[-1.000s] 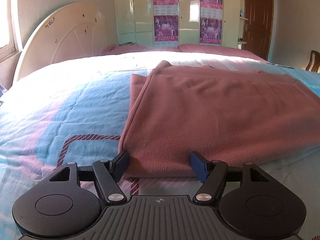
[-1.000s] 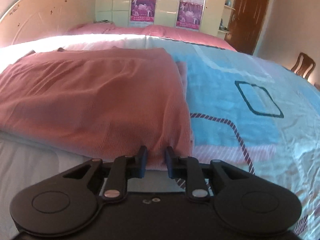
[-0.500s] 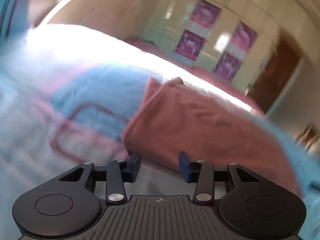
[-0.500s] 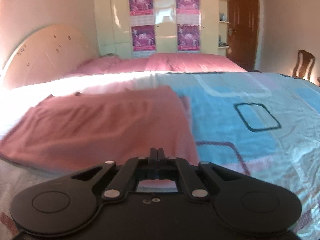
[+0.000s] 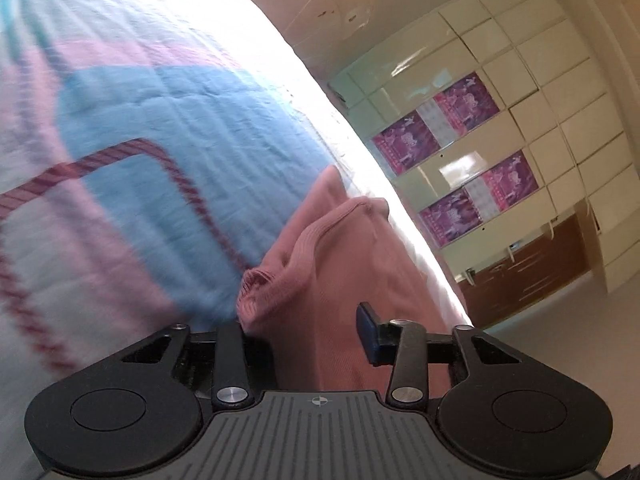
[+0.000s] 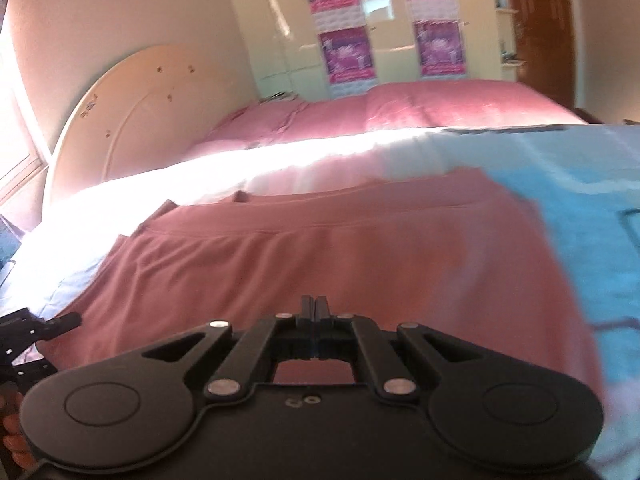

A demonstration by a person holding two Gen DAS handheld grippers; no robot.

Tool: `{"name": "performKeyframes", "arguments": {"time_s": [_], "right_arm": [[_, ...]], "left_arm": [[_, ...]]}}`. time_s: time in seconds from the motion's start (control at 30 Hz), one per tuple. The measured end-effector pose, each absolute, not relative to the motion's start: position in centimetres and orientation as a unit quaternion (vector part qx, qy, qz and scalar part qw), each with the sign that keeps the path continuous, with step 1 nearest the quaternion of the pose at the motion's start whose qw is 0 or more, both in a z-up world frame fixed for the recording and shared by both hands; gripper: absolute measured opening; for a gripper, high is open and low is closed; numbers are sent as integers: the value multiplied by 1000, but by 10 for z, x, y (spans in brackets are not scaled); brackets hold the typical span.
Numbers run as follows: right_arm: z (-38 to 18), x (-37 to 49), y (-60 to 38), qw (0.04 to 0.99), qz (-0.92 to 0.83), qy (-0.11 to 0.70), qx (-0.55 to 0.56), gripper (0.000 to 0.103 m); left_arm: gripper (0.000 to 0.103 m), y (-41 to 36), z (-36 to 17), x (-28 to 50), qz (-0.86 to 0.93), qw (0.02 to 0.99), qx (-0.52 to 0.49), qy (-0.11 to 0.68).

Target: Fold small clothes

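A dusty-pink ribbed garment (image 6: 340, 256) lies folded on the bed; in the left wrist view (image 5: 332, 264) its bunched corner fills the space between my fingers. My left gripper (image 5: 312, 330) is rolled sideways, open, with the cloth corner between its jaws; the left finger is hidden by cloth, the blue-padded right fingertip (image 5: 368, 330) shows. My right gripper (image 6: 315, 308) is shut, fingers pressed together, at the garment's near edge; I cannot tell whether cloth is pinched. The left gripper's tip (image 6: 48, 326) shows at the left edge of the right wrist view.
The bed has a blue, pink and white quilt (image 5: 168, 152) with dark red cord lines. Pink pillows (image 6: 400, 112) and a cream headboard (image 6: 132, 120) lie at the far end. A cream wardrobe (image 5: 520, 128) with purple posters and a brown door (image 6: 536, 20) stand behind.
The right gripper closed from slightly open to shut and moved left over the garment. The left gripper rolled sideways and moved in onto the garment's left corner, staying open.
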State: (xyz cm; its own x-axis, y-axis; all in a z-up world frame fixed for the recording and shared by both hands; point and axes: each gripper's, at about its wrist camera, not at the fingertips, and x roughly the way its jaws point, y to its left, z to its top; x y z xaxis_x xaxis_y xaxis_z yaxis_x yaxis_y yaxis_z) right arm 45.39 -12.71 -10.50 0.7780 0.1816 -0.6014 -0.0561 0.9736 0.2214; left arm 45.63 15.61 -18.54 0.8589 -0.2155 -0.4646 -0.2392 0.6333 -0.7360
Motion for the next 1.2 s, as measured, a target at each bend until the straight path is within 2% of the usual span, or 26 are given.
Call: {"name": "performKeyframes", "arguments": {"time_s": [0.07, 0.17, 0.27, 0.33, 0.43, 0.7, 0.73, 1.03, 1.2], "right_arm": [[-110, 469, -112, 934, 77, 334, 97, 1], [-117, 481, -94, 930, 90, 345, 93, 1], [-120, 483, -86, 925, 97, 355, 91, 1], [-138, 490, -83, 913, 84, 392, 68, 0], [-137, 488, -87, 914, 89, 387, 80, 0], [-129, 485, -103, 913, 106, 380, 102, 0], [-123, 478, -113, 918, 101, 365, 117, 5], [-81, 423, -267, 938, -8, 271, 214, 8], [-74, 390, -337, 931, -40, 262, 249, 8]], "left_arm": [[9, 156, -187, 468, 11, 860, -428, 276], [8, 158, -181, 470, 9, 862, -434, 261], [8, 161, -168, 456, -7, 875, -435, 213], [8, 161, -176, 456, -3, 874, -431, 225], [8, 167, -195, 457, 14, 858, -449, 251], [8, 139, -152, 465, -4, 882, -403, 244], [8, 133, -143, 464, -19, 885, -398, 240], [8, -21, -51, 475, -157, 911, -297, 238], [8, -144, -52, 476, -214, 901, -229, 301]]}}
